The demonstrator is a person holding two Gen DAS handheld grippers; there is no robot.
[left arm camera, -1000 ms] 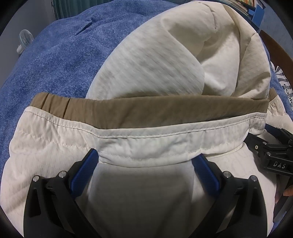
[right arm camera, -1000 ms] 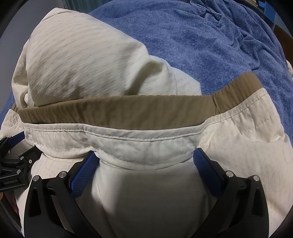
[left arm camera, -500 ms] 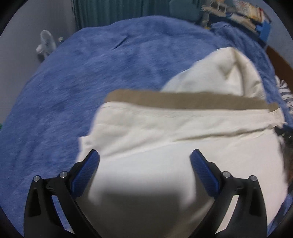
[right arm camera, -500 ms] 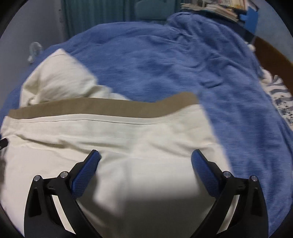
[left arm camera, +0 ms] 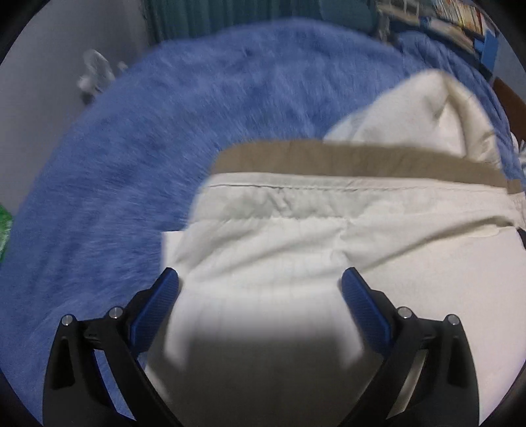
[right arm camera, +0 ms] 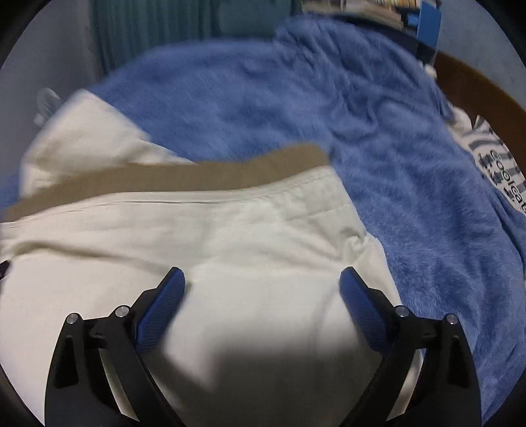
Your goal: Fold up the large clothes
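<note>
A cream garment (left arm camera: 328,236) with a tan band (left arm camera: 345,161) along its far edge lies folded on a blue blanket (left arm camera: 131,164). Its hood (left arm camera: 434,108) sticks out beyond the band. My left gripper (left arm camera: 259,289) is open above the garment's left part, jaws wide apart, holding nothing. In the right wrist view the same garment (right arm camera: 197,246) and tan band (right arm camera: 184,174) show, with the hood (right arm camera: 79,138) at the left. My right gripper (right arm camera: 263,289) is open above the garment's right part, empty.
The blue blanket (right arm camera: 361,131) covers the bed around the garment. A brown headboard (right arm camera: 476,85) and a striped printed cloth (right arm camera: 496,164) are at the right. Shelves with books (left arm camera: 453,16) and a teal curtain (right arm camera: 148,29) stand beyond the bed.
Both grippers have let go of the garment's edge and pulled back and up. The garment has dropped flat onto the blanket, and more blanket shows around it.
</note>
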